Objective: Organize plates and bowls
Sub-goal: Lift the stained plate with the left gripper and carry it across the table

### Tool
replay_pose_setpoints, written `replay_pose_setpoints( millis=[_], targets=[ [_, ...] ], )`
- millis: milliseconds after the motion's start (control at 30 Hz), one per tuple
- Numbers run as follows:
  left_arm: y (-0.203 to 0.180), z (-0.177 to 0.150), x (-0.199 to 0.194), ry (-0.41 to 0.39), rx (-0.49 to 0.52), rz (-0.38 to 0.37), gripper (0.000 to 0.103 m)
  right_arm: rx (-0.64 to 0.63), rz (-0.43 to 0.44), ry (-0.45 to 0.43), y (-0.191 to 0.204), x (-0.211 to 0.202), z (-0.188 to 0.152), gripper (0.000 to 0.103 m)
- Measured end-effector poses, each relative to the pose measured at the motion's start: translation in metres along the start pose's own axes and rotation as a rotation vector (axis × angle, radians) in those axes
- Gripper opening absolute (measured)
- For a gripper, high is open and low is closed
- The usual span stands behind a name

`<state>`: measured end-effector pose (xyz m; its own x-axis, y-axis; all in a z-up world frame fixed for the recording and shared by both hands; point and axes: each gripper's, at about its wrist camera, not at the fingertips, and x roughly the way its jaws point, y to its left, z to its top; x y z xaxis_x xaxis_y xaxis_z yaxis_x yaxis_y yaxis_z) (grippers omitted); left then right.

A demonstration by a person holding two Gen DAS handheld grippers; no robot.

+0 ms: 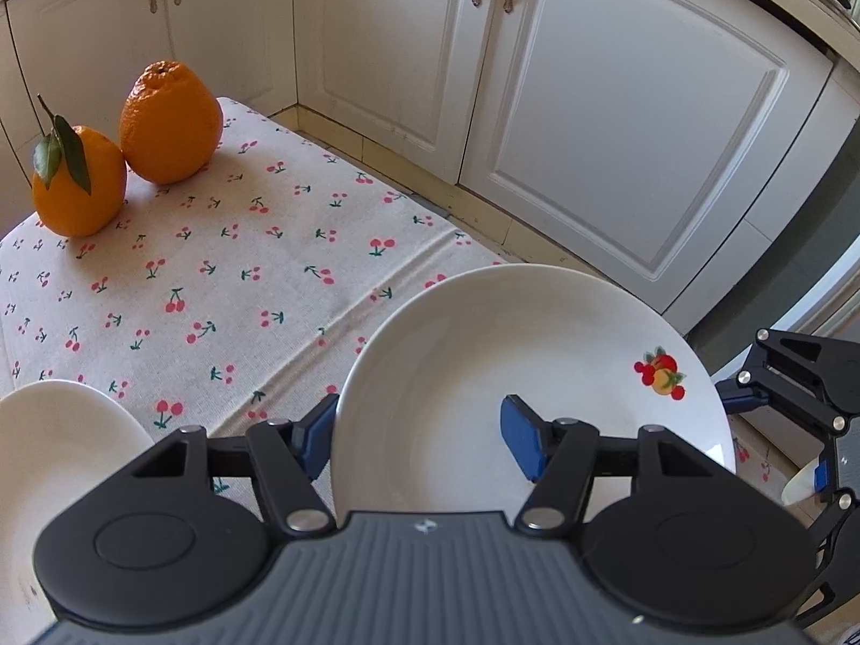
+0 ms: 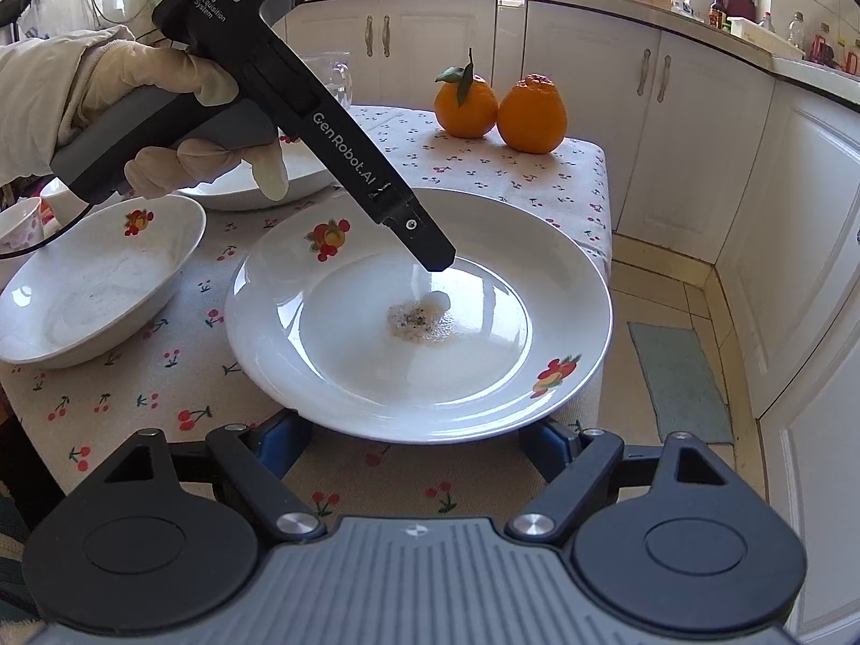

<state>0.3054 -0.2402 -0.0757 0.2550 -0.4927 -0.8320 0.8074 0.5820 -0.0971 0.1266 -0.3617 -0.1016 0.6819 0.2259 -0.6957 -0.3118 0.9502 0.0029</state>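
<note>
The plate (image 2: 484,371) looks like glossy white glazed ceramic, smooth, with bright glare on its rim and a rough, grainy smear at its centre. The bowl (image 2: 97,290) has the same glaze. A matt woven cloth (image 1: 226,269) (printed with cherries) covers the surface. The 2 oranges (image 2: 500,102) have dimpled, slightly shiny skin. The left tongs (image 1: 419,441) are matt black plastic with bright metal rivets and blue rubbery pads (image 1: 518,438). The cabinet doors (image 1: 618,134) are smooth, painted, satin.
</note>
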Motion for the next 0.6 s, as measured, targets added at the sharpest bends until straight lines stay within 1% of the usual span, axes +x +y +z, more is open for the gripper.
replay_pose_setpoints(
  millis=[267,600],
  targets=[
    [0.01,0.013,0.006,-0.028,-0.007,0.0,0.063,0.0,-0.012,0.0,-0.01,0.01,0.01,0.087],
    [0.016,0.019,0.014,-0.031,-0.014,0.003,0.063,0.006,-0.017,0.002,-0.013,0.013,0.015,0.087]
  ],
)
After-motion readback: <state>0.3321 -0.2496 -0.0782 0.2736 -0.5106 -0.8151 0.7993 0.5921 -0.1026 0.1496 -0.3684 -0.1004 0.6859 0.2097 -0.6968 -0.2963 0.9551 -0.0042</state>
